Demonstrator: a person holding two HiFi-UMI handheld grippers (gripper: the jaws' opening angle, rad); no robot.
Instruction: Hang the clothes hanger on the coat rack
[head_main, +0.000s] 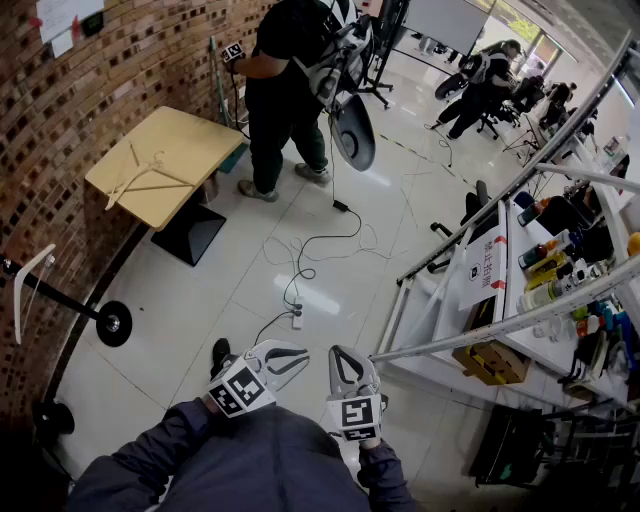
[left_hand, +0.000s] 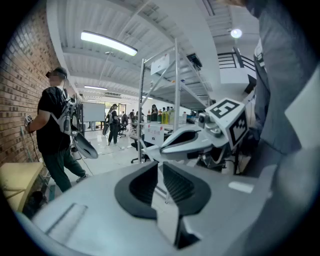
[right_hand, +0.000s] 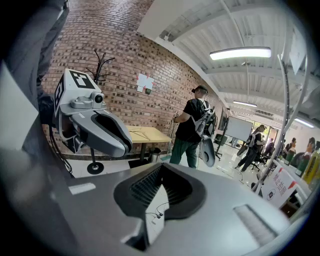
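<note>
A pale wooden clothes hanger lies flat on a small yellow table by the brick wall, far from both grippers. The coat rack stands at the left, with a black pole and a round base; its hooked top shows in the right gripper view. My left gripper and right gripper are held side by side close to my body, over the floor. Each has its jaws shut with nothing between them.
A person in black with a backpack rig stands beside the table. A power strip and cables lie on the white floor ahead. A metal shelving unit with bottles fills the right. More people are at the far back.
</note>
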